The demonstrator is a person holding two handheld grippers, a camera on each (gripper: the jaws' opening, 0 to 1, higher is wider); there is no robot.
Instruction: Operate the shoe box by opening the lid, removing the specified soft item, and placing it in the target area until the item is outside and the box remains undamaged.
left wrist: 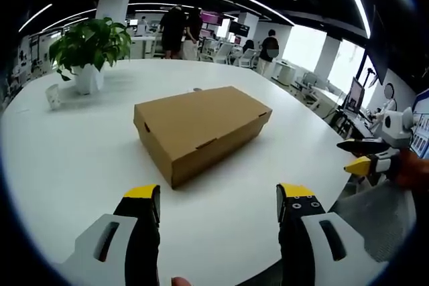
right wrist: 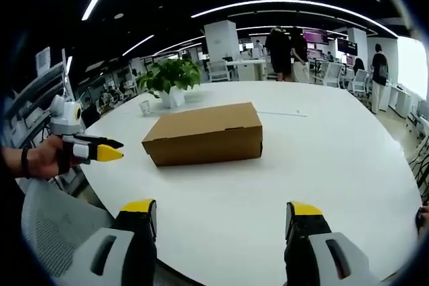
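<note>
Box (left wrist: pixel 199 128) sits shut on the white table (left wrist: pixel 67 165), dead ahead of both grippers and well apart from them — its long axis runs across our right view and slants in the left. We hold the left gripper (left wrist: pixel 218 205) and right gripper (right wrist: pixel 221 216) spread and empty, the left seemingly nearer.

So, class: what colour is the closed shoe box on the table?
Plain brown cardboard; the shoe box shows best in the left gripper view, lid shut, on the white table.
</note>
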